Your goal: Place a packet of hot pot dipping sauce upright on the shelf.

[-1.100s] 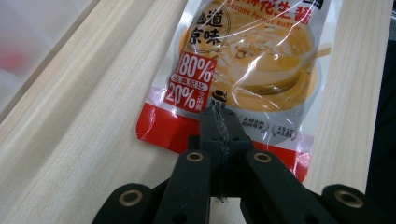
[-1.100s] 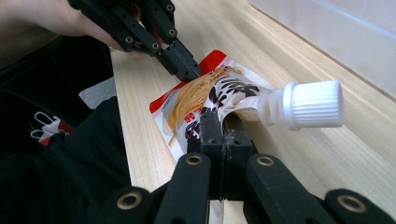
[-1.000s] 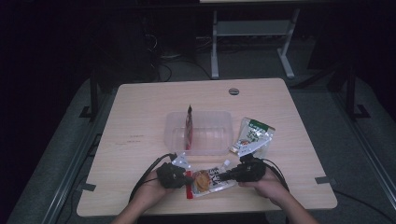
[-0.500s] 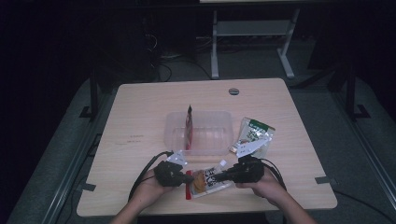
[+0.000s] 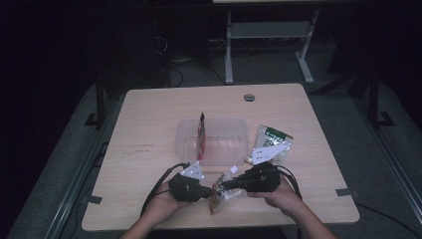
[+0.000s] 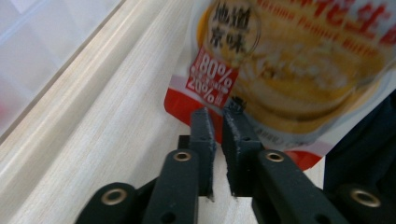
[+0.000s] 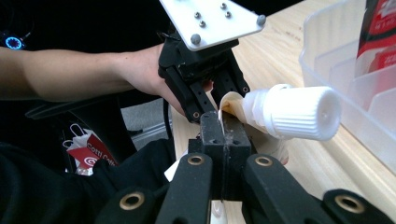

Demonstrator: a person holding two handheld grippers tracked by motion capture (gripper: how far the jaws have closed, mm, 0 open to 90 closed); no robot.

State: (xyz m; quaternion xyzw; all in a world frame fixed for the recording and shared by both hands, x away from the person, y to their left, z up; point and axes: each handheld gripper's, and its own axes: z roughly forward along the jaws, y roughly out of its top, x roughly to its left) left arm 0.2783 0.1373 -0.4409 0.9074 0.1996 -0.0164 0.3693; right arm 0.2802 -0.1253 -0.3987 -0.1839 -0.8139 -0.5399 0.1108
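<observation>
Spouted pouch [image 5: 222, 188] stretched between both, long axis claw to claw: right claw [image 5: 230, 184] clamped beside the cap, left claw [image 5: 208, 191] pinching the bottom edge

High view: fixed overhead, facing forward and down, distant; whole table [image 5: 149, 149] in centre frame. Left gripper view: rides on the left tongs [image 6: 217, 122], very near, looking along the tabletop at the spouted pouch [image 6: 299, 65]. Right gripper view: close, facing the left tongs [image 7: 205, 100]. All three views share the pouch [image 5: 225, 186] and the clear bin [image 5: 239, 130].
</observation>
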